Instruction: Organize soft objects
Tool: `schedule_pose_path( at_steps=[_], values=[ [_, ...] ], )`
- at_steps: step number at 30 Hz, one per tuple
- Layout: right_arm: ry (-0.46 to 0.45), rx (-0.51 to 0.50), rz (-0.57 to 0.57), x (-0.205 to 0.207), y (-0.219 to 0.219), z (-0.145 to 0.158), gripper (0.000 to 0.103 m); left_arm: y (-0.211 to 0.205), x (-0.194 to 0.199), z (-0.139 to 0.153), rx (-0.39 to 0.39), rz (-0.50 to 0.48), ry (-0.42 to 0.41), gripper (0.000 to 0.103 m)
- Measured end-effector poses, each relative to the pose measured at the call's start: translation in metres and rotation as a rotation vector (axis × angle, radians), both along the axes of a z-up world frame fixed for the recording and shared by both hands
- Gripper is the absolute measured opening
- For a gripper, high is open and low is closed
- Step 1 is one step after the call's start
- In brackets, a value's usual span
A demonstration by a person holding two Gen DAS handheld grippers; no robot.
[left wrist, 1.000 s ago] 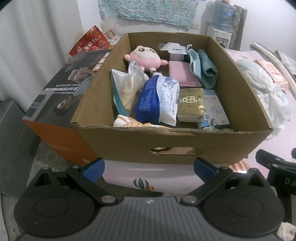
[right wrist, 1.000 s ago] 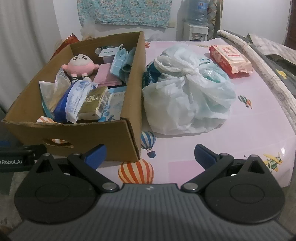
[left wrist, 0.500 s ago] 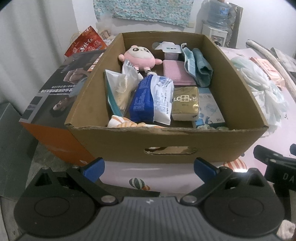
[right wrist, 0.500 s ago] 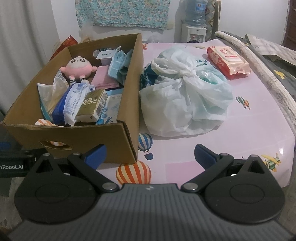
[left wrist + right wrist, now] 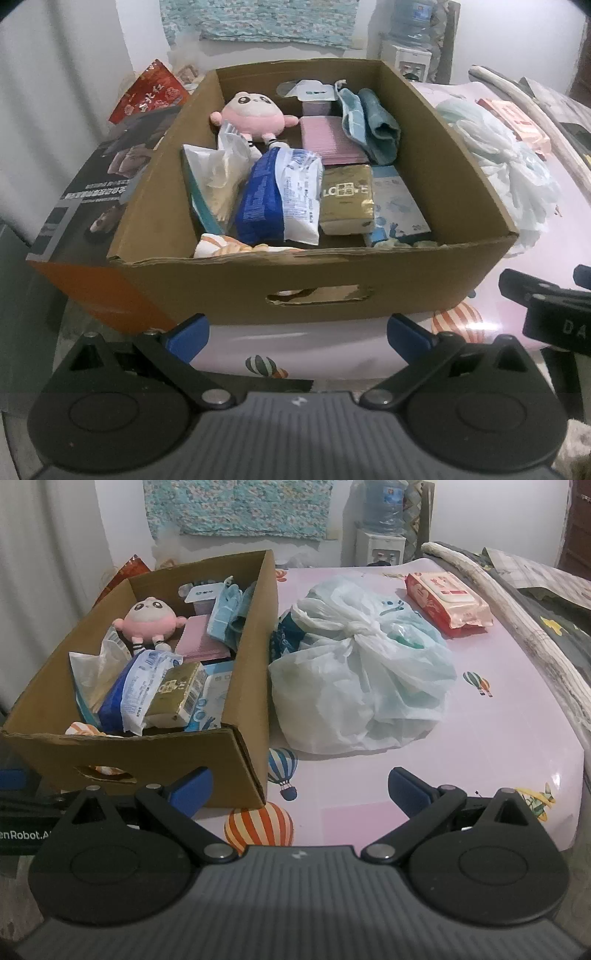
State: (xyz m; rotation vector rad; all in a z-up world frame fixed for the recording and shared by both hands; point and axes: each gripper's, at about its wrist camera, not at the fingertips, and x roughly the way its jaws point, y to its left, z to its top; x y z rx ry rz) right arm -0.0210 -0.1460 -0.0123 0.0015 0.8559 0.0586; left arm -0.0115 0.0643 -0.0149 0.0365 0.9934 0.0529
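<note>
Soft objects fill an open cardboard box (image 5: 314, 291) that stands at the near left corner of a pink mattress (image 5: 491, 738) printed with hot-air balloons. At the box's far wall sits a pink panda plush (image 5: 251, 116) with its face toward the near side. Beside it lies a flat pink pack (image 5: 330, 140), and against the right wall leans a folded teal towel (image 5: 373, 122). In the middle of the box a blue-and-white plastic pack (image 5: 280, 195) rests tilted, with a gold tissue pack (image 5: 347, 199) touching its right side and a light blue pack (image 5: 397, 203) beyond that, by the right wall. A crinkled clear bag (image 5: 214, 173) stands at the left wall, and an orange-striped cloth (image 5: 221, 247) shows at the near wall.

Just beside the box's right wall on the mattress lies a knotted white plastic bag (image 5: 362, 679) stuffed with pale green and blue things. Well apart from it, toward the far right edge, sits a red-and-pink wet wipes pack (image 5: 448, 598).

The left gripper (image 5: 295, 332) hovers off the mattress's near edge, facing the box's near wall with its handle cutout; its blue-tipped jaws are spread wide and hold nothing. The right gripper (image 5: 299, 786) hangs over the near edge, to the right of the box's near right corner, jaws likewise spread wide and empty.
</note>
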Motion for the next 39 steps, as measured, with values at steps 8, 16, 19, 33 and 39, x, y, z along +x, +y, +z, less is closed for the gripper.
schedule_pose_path(
  at_steps=[8,16,19,33,39],
  values=[
    [0.001,0.000,-0.001,0.0001,-0.0002,-0.0003,0.102,-0.0004,0.0010,-0.0026,-0.013,-0.005,0.012,0.103],
    [0.002,0.000,-0.001,0.0000,-0.0001,-0.0004,0.102,-0.0020,0.0017,-0.0029,-0.016,-0.013,0.013,0.103],
    [0.001,0.000,-0.001,0.0000,0.0000,-0.0005,0.102,-0.0027,0.0018,-0.0029,-0.016,-0.016,0.014,0.103],
    [0.005,-0.002,0.003,-0.0001,0.0008,-0.0017,0.102,-0.0036,0.0022,-0.0041,-0.015,-0.017,0.018,0.103],
    [0.005,-0.002,0.003,-0.0002,0.0009,-0.0018,0.102,-0.0035,0.0021,-0.0044,-0.015,-0.017,0.020,0.103]
  ],
)
